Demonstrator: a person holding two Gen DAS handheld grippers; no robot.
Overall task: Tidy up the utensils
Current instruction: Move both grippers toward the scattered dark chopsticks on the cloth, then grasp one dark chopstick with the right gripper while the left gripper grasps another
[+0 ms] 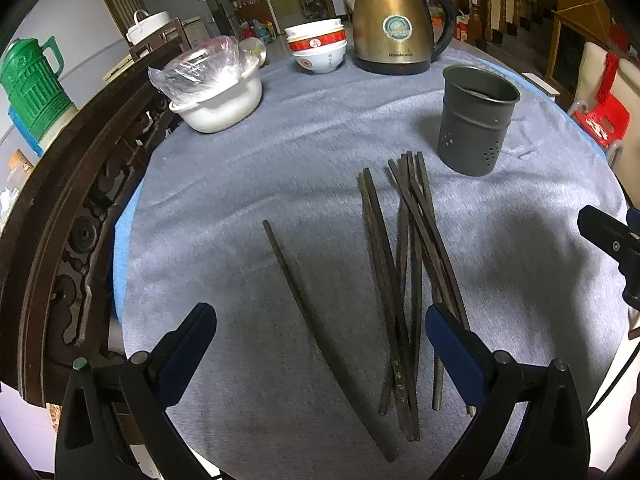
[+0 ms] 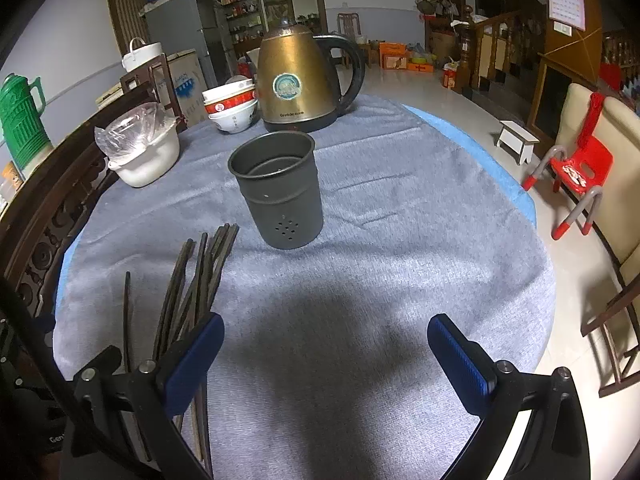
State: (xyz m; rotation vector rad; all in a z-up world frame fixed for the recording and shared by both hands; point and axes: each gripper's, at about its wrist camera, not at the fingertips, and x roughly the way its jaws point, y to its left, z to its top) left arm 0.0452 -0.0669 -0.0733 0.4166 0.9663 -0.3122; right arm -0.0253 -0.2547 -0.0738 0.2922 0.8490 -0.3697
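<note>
Several dark chopsticks [image 1: 408,280] lie in a loose bundle on the grey tablecloth [image 1: 248,184], with one single chopstick [image 1: 304,312] apart to their left. A dark grey metal utensil holder [image 1: 476,120] stands upright beyond them. My left gripper [image 1: 320,320] is open and empty, hovering over the near ends of the chopsticks. In the right wrist view my right gripper [image 2: 324,332] is open and empty, with the chopsticks [image 2: 200,276] to its left and the holder [image 2: 280,188] ahead. The right gripper's finger shows at the left view's right edge [image 1: 612,236].
A bronze electric kettle [image 1: 394,24], stacked bowls [image 1: 318,46] and a white basin with a plastic bag [image 1: 218,88] stand at the table's far side. A carved wooden chair back [image 1: 64,216] borders the left. A red child's chair [image 2: 580,172] stands on the floor right.
</note>
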